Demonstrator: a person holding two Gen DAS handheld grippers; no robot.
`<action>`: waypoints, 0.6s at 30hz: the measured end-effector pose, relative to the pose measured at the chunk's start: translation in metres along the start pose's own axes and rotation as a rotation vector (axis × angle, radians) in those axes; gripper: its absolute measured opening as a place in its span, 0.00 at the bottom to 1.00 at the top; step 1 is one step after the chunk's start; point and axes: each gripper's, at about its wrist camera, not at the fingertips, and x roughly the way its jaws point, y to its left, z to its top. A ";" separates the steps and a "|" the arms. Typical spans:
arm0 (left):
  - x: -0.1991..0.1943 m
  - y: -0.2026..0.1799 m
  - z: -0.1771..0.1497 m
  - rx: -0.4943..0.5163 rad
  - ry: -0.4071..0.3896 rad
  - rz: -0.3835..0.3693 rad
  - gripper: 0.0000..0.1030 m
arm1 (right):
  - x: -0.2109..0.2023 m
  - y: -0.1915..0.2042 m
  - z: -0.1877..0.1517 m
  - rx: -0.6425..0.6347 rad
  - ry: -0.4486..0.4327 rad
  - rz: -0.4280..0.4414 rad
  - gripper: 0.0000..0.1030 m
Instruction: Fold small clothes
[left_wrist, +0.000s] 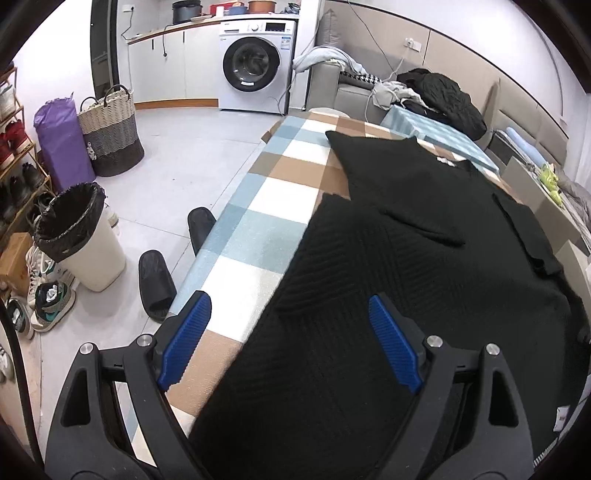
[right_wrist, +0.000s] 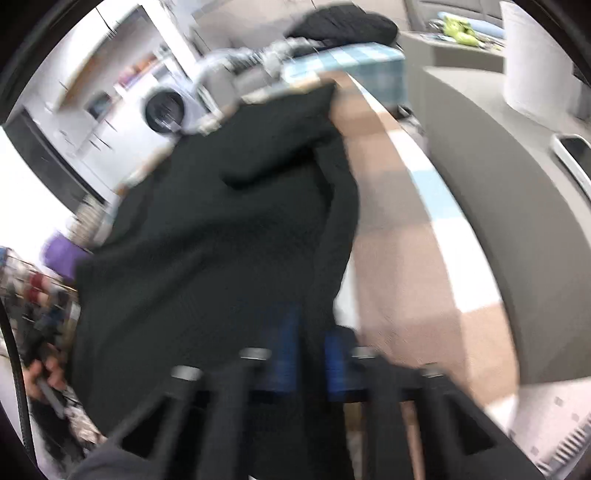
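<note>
A black knit sweater (left_wrist: 406, 236) lies spread on the checked table (left_wrist: 266, 199), one sleeve folded across its body. My left gripper (left_wrist: 290, 332) is open just above the sweater's near hem; its blue pads (left_wrist: 391, 343) straddle the cloth edge without holding it. In the blurred right wrist view, my right gripper (right_wrist: 312, 354) is shut on the black sweater (right_wrist: 221, 221), which hangs lifted in front of the camera and hides most of the checked table (right_wrist: 399, 229).
On the floor to the left are a white bin (left_wrist: 79, 240), two black slippers (left_wrist: 157, 286), sneakers, a woven basket (left_wrist: 110, 133) and a purple bag. A washing machine (left_wrist: 255, 66) stands at the back. A grey sofa (left_wrist: 369, 88) with dark clothes lies beyond the table.
</note>
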 end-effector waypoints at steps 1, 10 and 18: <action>-0.001 0.000 0.001 0.003 -0.005 0.000 0.83 | -0.008 -0.002 0.007 0.007 -0.069 0.016 0.05; 0.018 -0.012 0.005 0.040 0.057 0.011 0.83 | 0.000 -0.032 0.025 0.096 -0.039 -0.002 0.40; 0.042 -0.023 0.006 0.060 0.106 -0.025 0.75 | 0.010 -0.032 0.004 0.051 0.054 0.001 0.48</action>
